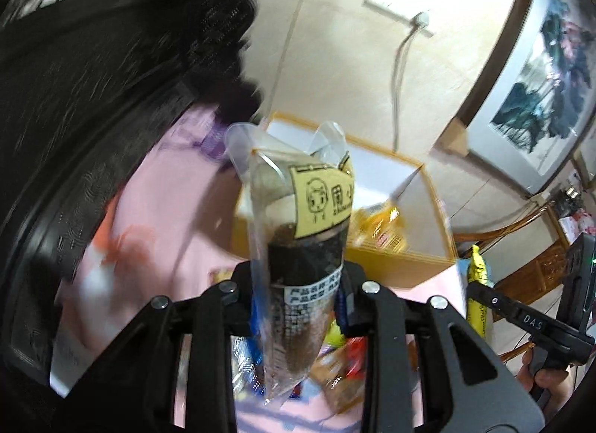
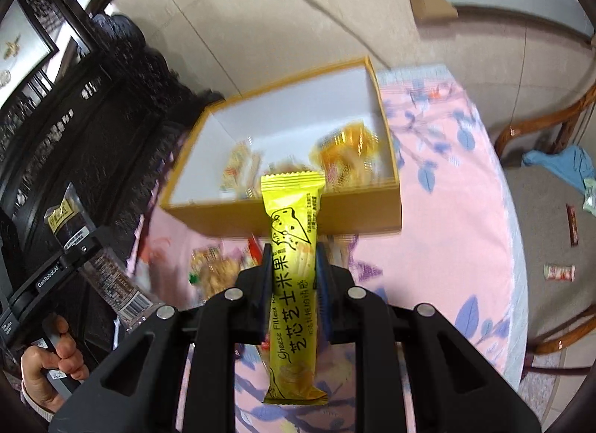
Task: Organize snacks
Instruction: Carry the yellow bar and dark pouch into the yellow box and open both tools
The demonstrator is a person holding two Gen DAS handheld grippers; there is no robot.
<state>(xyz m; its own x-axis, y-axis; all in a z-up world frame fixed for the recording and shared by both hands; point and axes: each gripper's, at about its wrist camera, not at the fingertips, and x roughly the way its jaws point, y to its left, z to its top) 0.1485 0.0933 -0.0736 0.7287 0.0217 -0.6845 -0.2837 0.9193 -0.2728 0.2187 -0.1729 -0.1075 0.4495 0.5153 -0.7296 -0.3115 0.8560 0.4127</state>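
Note:
My left gripper (image 1: 300,295) is shut on a clear pouch of dark snack with a yellow label (image 1: 298,246), held upright above the pink tablecloth. My right gripper (image 2: 292,280) is shut on a yellow cheese rice-cracker packet (image 2: 292,265), held just in front of the open yellow box (image 2: 283,217). The box has a white inside and holds several orange and yellow snack packets (image 2: 346,153). The box also shows in the left wrist view (image 1: 402,265), beyond the pouch. The right gripper with its yellow packet (image 1: 478,284) appears at the right of the left wrist view.
Loose snack packets (image 2: 216,269) lie on the pink floral tablecloth (image 2: 447,209) in front of the box. A dark carved cabinet (image 2: 74,116) stands at the left. A wooden chair (image 2: 540,127) stands at the right. Some packets (image 2: 558,272) lie on the floor.

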